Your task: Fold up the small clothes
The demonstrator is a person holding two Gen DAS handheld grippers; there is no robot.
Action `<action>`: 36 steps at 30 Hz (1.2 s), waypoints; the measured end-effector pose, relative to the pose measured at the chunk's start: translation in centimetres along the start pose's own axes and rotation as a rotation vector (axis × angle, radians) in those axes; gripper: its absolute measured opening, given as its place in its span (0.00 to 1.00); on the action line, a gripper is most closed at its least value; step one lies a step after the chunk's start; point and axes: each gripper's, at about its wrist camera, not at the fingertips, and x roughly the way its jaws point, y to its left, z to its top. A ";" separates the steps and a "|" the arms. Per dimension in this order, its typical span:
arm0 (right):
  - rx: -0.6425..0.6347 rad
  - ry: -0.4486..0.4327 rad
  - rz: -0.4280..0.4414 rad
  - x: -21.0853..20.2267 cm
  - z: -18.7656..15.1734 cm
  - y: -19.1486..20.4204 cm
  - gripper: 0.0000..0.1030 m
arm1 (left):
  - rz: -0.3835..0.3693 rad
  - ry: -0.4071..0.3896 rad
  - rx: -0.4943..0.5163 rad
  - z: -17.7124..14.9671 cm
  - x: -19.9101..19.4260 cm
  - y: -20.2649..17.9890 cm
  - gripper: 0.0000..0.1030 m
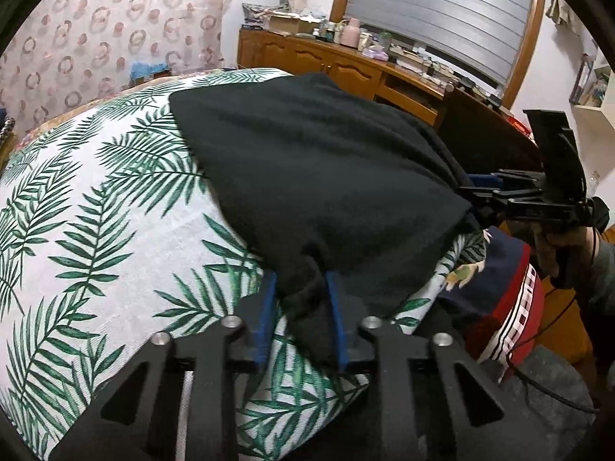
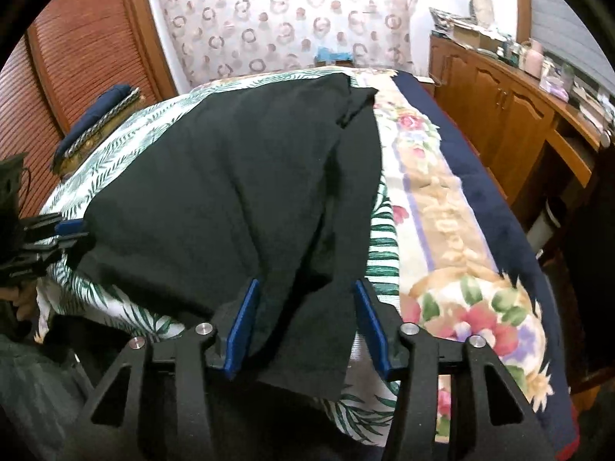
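- Left wrist view: the left gripper [image 1: 301, 307] had its blue fingers [image 1: 267, 322] drawn close together, clenched on a bunched near corner of the black garment [image 1: 319, 169].
- The garment lay spread across a cloth printed with green palm leaves [image 1: 100, 199], which covered the bed.
- At the right edge, the right gripper [image 1: 476, 188] reached in from the side at the garment's other near corner; its blue pad [image 1: 485, 180] sat at the fabric's edge, but this view did not show whether it pinched the cloth. A hand [image 1: 561, 242] held that tool.
- Behind stood a wooden sideboard [image 1: 346, 65] crowded with small items; an open cardboard box [image 1: 284, 23] sat on top, its contents too small to tell.
- Right wrist view: the right gripper [image 2: 303, 319] stood partly open, a hanging flap of the black garment [image 2: 230, 176] between its fingers [image 2: 244, 322]; the right finger stood clear of the cloth, so nothing was gripped.
- The left gripper [image 2: 71, 230] showed at the left edge, at the garment's far corner.
- A floral blanket [image 2: 442, 207] with a navy border lay beside the leaf cloth [image 2: 115, 138].
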 end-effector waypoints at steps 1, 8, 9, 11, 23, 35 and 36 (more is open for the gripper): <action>-0.009 0.000 0.000 0.0 0.0 0.1 0.43 | -0.002 0.003 0.004 0.0 0.0 0.0 0.19; -0.055 -0.021 0.009 -0.9 0.2 -0.3 0.04 | -0.014 -0.050 0.007 1.4 -1.5 -0.4 0.06; -0.052 -0.039 0.014 -1.2 0.3 -0.4 0.04 | -0.015 -0.068 0.006 1.9 -2.0 -0.4 0.06; -0.045 -0.089 0.024 -2.2 0.8 -0.6 0.04 | -0.025 -0.104 -0.003 2.9 -3.0 -0.3 0.06; -0.049 -0.288 0.076 -3.0 10.1 -2.2 0.04 | 0.039 -0.220 -0.056 12.7 -2.0 5.2 0.05; -0.033 -0.240 0.064 6.4 18.7 -4.8 0.04 | 0.109 -0.153 -0.120 18.9 4.8 11.5 0.05; -0.021 -0.224 0.067 7.2 19.3 -4.9 0.04 | 0.111 -0.134 -0.119 19.3 5.7 11.9 0.05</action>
